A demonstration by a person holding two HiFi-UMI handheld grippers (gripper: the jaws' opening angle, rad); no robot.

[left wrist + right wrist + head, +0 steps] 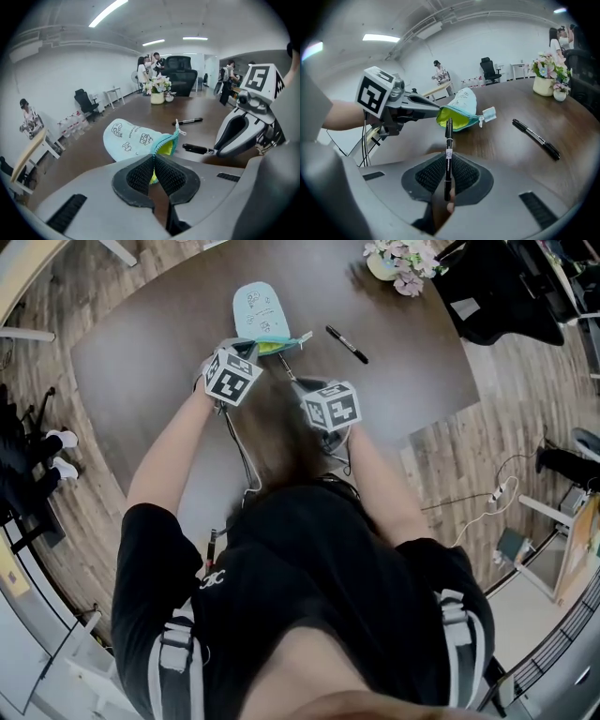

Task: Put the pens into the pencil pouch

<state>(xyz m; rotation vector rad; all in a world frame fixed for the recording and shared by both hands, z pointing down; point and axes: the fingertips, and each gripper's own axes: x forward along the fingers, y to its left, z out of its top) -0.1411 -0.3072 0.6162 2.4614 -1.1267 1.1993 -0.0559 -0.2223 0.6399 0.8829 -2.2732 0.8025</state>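
Note:
A light blue pencil pouch [255,313] with printed drawings lies on the dark brown table [141,362], its zipped mouth open and showing yellow lining. My left gripper [154,157] is shut on the pouch's [129,140] mouth edge and holds it lifted open. A black pen [448,150] is clamped in my shut right gripper [448,158], tip toward the pouch's [461,112] yellow opening and just in front of it. A second black pen [347,344] lies loose on the table to the right of the pouch.
A vase of flowers [398,261] stands at the table's far edge. A black office chair [502,287] is beyond the table at the right. Cables run down the near side of the table. People stand in the room behind.

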